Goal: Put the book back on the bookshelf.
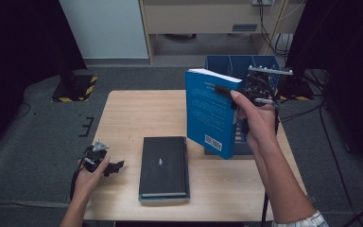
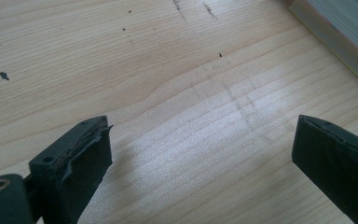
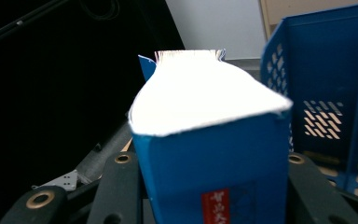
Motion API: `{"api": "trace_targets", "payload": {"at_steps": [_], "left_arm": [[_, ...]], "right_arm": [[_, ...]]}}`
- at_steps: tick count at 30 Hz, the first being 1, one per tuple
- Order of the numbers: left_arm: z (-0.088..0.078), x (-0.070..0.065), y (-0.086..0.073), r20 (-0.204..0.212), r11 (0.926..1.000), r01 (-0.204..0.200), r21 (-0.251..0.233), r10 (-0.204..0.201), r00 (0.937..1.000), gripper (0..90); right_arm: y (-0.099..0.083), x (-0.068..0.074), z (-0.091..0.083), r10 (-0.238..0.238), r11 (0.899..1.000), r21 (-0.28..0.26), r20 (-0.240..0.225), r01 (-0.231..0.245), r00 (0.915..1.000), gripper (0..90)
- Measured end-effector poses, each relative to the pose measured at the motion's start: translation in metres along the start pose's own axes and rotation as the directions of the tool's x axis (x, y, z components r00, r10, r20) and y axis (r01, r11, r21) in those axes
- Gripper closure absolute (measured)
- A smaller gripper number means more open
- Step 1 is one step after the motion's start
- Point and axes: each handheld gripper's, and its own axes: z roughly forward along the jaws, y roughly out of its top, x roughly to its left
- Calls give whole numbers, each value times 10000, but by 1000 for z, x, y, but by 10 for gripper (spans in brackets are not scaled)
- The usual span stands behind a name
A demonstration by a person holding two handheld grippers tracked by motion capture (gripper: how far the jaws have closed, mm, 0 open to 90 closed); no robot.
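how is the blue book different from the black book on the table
The blue book stands upright, off the table, clamped in the right gripper beside the blue file rack; the black book lies flat on the table, touched by no gripper. The blue book's cover is bright blue with printed text and a barcode; the black book's cover is dark and almost plain. Both are closed, thick books.

Pale wooden table (image 1: 123, 118); black book (image 1: 164, 165) flat; blue file rack (image 1: 243, 64).
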Motion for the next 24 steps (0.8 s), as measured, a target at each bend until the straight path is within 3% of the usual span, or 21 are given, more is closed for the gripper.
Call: {"api": "trace_targets", "payload": {"at_steps": [13, 24], "left_arm": [[3, -3, -3, -53, 9993, -190, 308, 192, 9998, 45], [4, -4, -4, -37, 9987, -250, 440, 252, 9997, 45]], "right_arm": [[-2, -24, -21, 554, 9977, -423, 362, -538, 9978, 592], [4, -25, -33, 619, 9954, -759, 487, -581, 9969, 589]]}}
